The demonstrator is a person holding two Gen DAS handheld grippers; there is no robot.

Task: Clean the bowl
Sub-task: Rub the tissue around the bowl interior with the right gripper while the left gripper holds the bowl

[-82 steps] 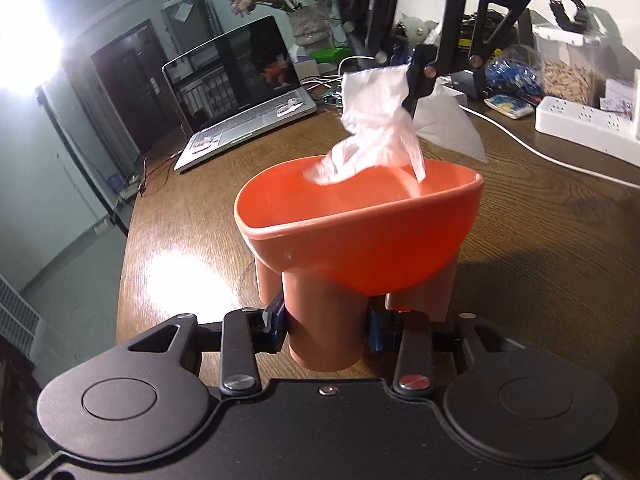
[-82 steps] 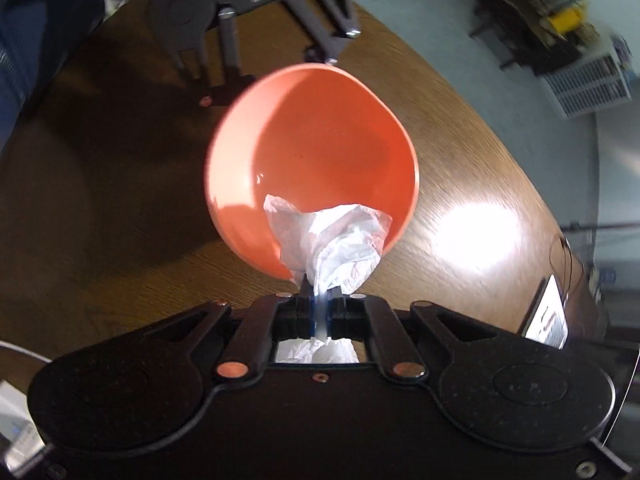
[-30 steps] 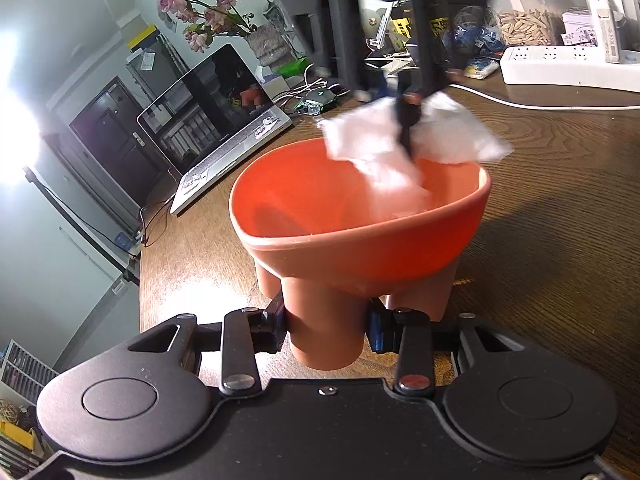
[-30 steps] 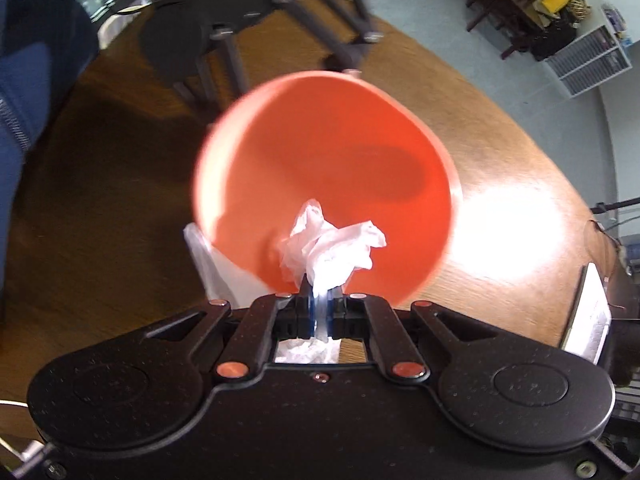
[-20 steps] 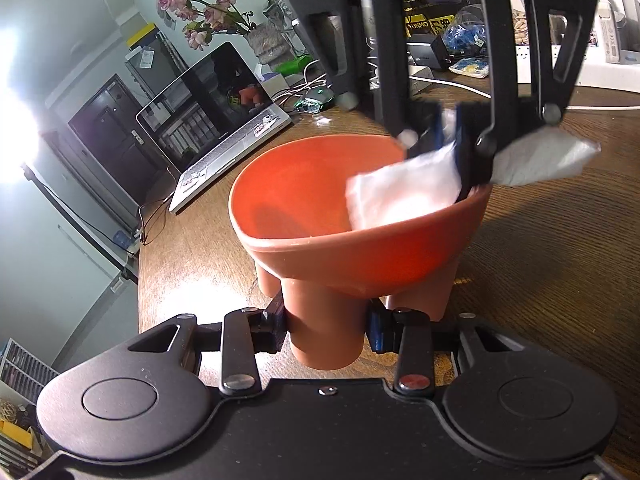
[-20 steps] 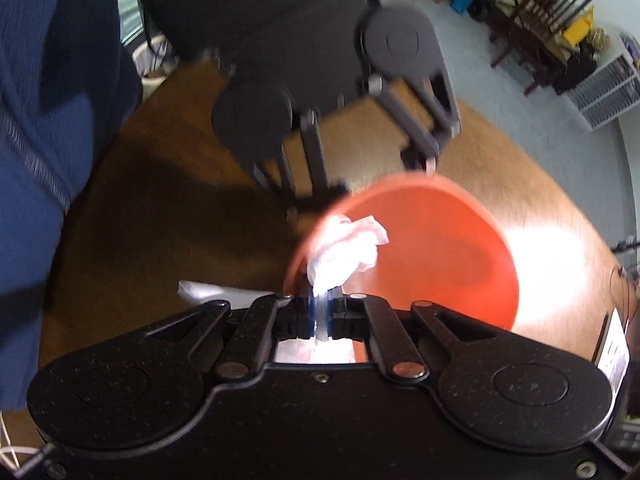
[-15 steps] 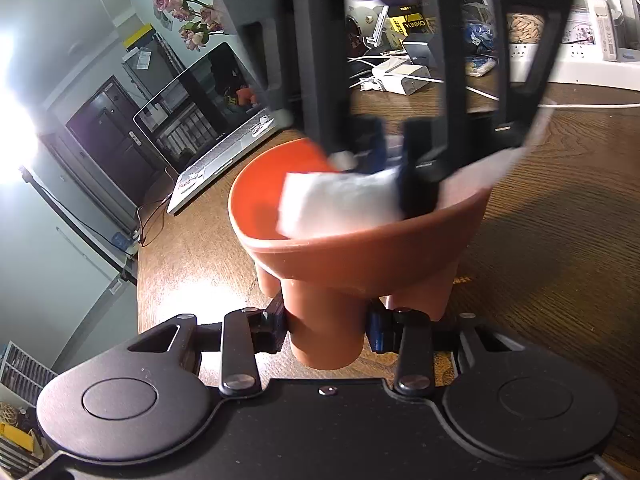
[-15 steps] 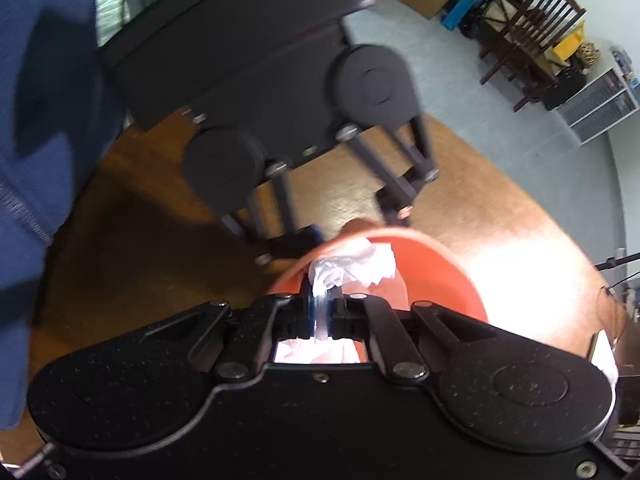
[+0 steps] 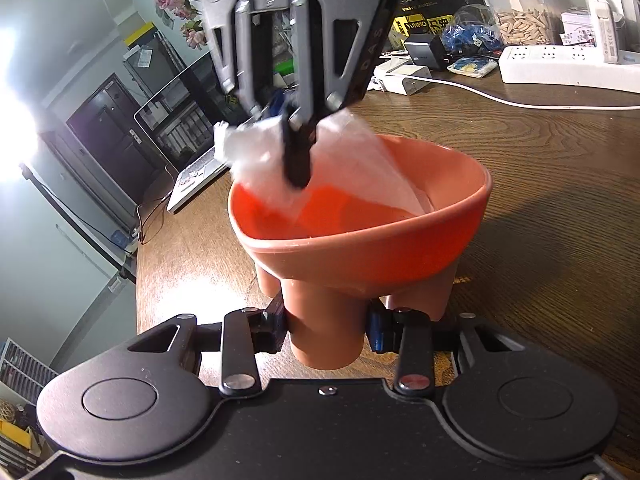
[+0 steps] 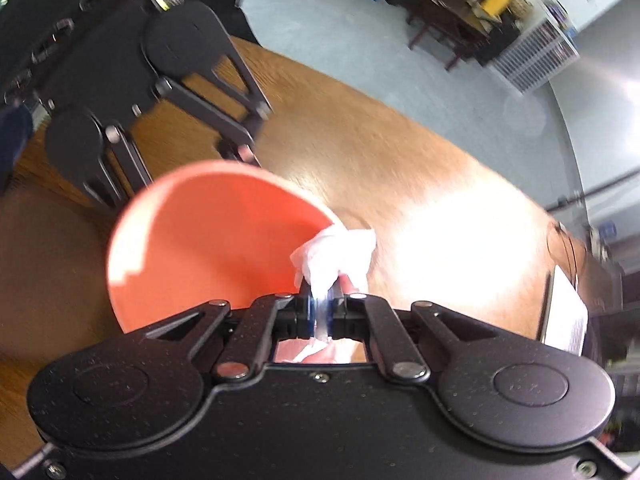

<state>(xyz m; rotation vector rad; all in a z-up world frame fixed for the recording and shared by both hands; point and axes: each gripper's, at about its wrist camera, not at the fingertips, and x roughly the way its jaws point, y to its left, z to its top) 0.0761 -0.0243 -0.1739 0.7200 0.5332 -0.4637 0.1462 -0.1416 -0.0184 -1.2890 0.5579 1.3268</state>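
Above the wooden table (image 9: 540, 168) | my left gripper (image 9: 326, 330) clamps one leg of the orange bowl (image 9: 360, 240), steadying it, mouth up and tipped slightly away | my right gripper (image 9: 298, 156) pinches a white tissue (image 9: 352, 160) at the far rim so I can wipe | bowl's axis near upright.

Orange footed bowl (image 9: 360, 236) upright, white tissue (image 9: 344, 160) at its rim.
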